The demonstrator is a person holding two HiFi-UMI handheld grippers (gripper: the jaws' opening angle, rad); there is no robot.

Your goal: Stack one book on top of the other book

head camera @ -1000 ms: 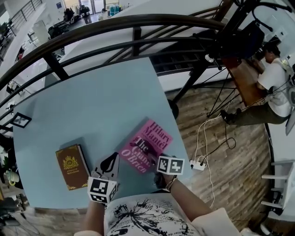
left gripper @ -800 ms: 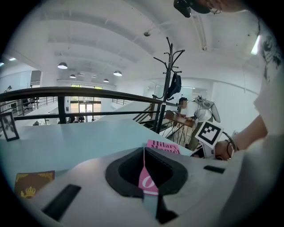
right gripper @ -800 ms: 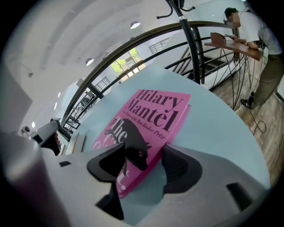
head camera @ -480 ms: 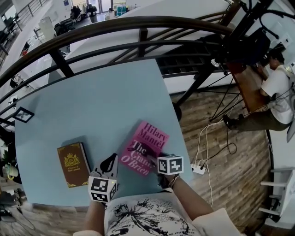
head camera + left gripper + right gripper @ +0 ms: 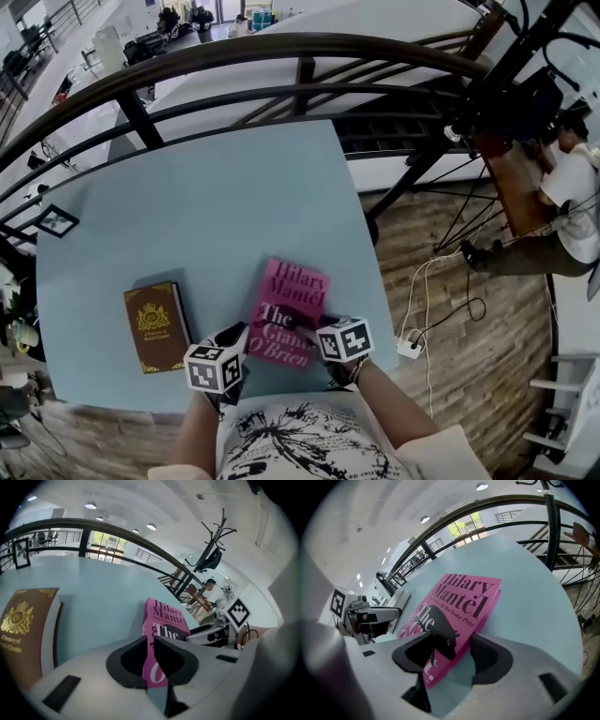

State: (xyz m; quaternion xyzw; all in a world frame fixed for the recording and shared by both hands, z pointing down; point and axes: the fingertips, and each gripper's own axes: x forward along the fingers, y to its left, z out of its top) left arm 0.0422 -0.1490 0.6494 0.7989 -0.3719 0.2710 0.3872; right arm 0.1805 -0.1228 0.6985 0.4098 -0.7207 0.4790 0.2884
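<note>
Beneath a dark curved metal railing point(image 5: 281, 47) lies a pale blue rectangular surface point(image 5: 206, 206), with a wooden floor point(image 5: 487, 356) to its right, where a person point(image 5: 572, 187) sits at a desk well away from the books. Near the surface's front edge, right of centre, is a pink paperback book point(image 5: 291, 305) with large dark lettering on its cover, its far end pointing away from the wearer and turned slightly to the right. Well to its left, and apart from it, a brown hardback book point(image 5: 155, 325) with a gold emblem lies flat on the surface, cover up. The left gripper point(image 5: 234, 336) meets the pink paperback book at its near left corner; in the left gripper view its dark fingers point(image 5: 129, 660) are pressed in on the book's edge, which runs up through the narrow slot between them. The right gripper point(image 5: 314, 328) meets the book at its near right side; in the right gripper view its fingers point(image 5: 417, 651) pinch the same book, one over the cover and one under the right edge. There the cover tilts, and a shadowed strip shows under its long right edge; whether the far end touches the surface cannot be told. A small dark framed picture point(image 5: 56, 221) stands at the surface's far left edge, and a white power strip point(image 5: 409, 349) lies on the floor just past the right edge.
</note>
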